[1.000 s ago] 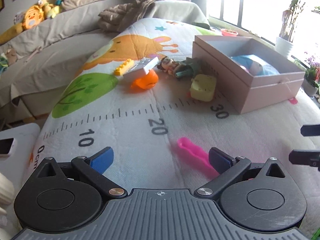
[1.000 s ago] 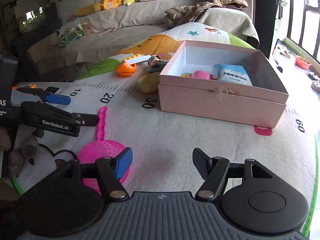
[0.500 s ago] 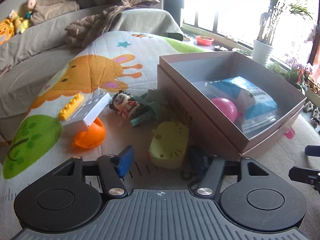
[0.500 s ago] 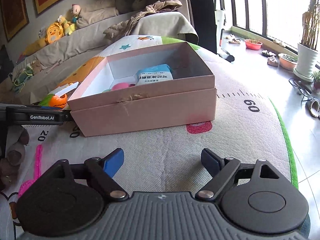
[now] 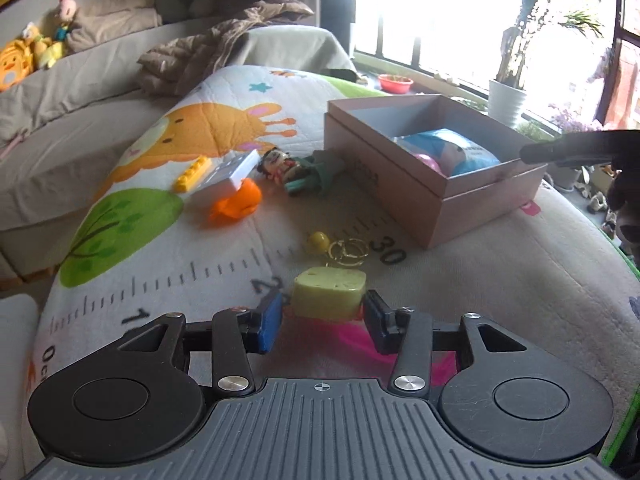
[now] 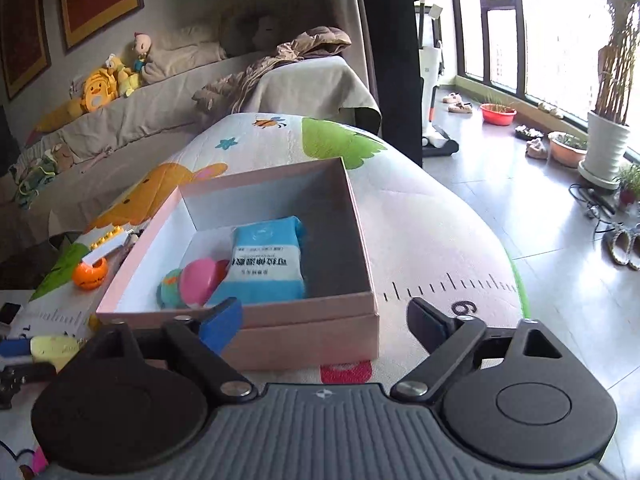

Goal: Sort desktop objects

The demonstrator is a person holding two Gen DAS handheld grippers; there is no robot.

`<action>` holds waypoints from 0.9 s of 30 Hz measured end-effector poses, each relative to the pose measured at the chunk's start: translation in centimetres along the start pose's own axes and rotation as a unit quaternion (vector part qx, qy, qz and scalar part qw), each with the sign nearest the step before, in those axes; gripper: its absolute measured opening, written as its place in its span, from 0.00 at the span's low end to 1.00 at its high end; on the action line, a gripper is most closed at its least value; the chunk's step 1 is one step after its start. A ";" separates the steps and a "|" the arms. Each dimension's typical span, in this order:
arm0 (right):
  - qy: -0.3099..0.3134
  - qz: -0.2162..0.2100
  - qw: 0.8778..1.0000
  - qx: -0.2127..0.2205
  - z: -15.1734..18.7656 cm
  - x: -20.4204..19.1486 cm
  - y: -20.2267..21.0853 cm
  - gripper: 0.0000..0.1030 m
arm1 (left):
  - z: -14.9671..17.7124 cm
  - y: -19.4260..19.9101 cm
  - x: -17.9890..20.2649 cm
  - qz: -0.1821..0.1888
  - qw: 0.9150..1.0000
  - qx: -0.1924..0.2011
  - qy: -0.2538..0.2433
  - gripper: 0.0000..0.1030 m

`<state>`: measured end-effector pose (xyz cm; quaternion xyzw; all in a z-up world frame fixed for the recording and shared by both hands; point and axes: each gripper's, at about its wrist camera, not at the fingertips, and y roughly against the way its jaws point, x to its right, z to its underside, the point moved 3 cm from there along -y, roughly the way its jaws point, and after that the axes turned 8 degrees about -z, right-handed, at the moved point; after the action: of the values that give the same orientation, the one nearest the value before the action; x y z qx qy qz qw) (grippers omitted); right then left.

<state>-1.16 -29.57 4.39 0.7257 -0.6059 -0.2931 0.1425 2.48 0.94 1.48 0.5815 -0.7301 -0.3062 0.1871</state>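
My left gripper point(image 5: 322, 320) has a yellow cheese-shaped toy point(image 5: 330, 290) between its blue pads, its jaws closing on the toy's sides. The toy's gold key rings point(image 5: 348, 250) and a small yellow ball point(image 5: 318, 241) trail ahead on the play mat. The open pink box point(image 5: 404, 196) stands to the right. My right gripper point(image 6: 324, 320) hovers at the box's near wall point(image 6: 304, 336), its jaws opening with nothing between them. Inside lie a blue pack point(image 6: 266, 260) and a pink ball point(image 6: 198, 284).
Left of the box lie an orange toy point(image 5: 238, 202), a white block point(image 5: 226, 178), a yellow brick point(image 5: 192, 174) and a small doll point(image 5: 280, 162). A pink plastic thing point(image 5: 344, 340) lies under the left gripper. A sofa runs behind the mat; floor and plant pots are to the right.
The left gripper went forward to the yellow toy, closed around it and drew back with it. The right gripper opened wider and swung right, up to the box.
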 end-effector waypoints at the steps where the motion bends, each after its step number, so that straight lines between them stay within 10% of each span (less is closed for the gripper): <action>1: -0.010 -0.011 1.000 0.000 -0.5 0.2 -0.7 0.93 | 0.3 0.1 -0.4 -0.013 1.000 -0.006 0.007 0.49; 8: 0.009 -0.059 0.998 -0.020 -1.2 -3.0 -3.7 0.98 | 0.6 -0.5 -1.5 -0.047 0.998 -0.024 0.027 0.72; 15: 0.092 -0.061 0.994 0.004 1.5 -7.6 2.1 0.98 | -0.1 -2.5 -0.2 -0.044 0.999 -0.016 -0.007 0.57; 22: 0.200 -0.217 0.948 -0.116 8.6 -16.2 4.2 0.97 | 1.0 -0.8 -0.5 -0.061 0.998 -0.017 -0.009 0.56; 27: 0.242 -0.218 0.932 -0.160 11.7 -19.9 2.2 0.65 | 1.5 0.3 -0.9 -0.070 0.997 -0.019 0.002 0.55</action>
<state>-11.78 -9.20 1.42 0.8565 -0.3248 -0.2259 0.3314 1.52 2.16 0.66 0.6279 -0.6816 -0.3312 0.1777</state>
